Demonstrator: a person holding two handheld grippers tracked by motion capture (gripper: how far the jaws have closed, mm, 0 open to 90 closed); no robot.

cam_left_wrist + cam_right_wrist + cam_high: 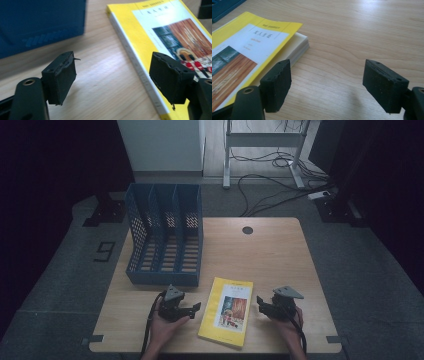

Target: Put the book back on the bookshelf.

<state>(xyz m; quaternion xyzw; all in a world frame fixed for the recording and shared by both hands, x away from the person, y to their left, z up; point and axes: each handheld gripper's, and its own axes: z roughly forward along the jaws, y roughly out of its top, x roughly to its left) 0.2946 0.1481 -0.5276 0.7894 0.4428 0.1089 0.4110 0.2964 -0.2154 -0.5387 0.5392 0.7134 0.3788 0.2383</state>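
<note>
I see a thin yellow paperback book with a picture on its cover [227,312] lying flat on the pale wooden worktop [272,255], near my edge of it. It sits right between my two tools. My left hand-held gripper [195,308] is just beside the book's left long edge, and my right hand-held gripper [260,301] is just beside its right long edge. Neither one touches the book.

The book's long side runs from me toward the far end of the worktop, tilted a little (the top leans to the right). In the left gripper view the white page edge [136,67] lies by one jaw, and both jaws stand wide apart with nothing in them. In the right gripper view the jaws are spread wide too, empty, with the book's corner [299,43] off to one side.

Both hands look about equally near, I think. The tall blue plastic file rack with three slots [165,237] stands behind the book, to the far left. So I guess the book must be pinched from its sides and carried up and left.
</note>
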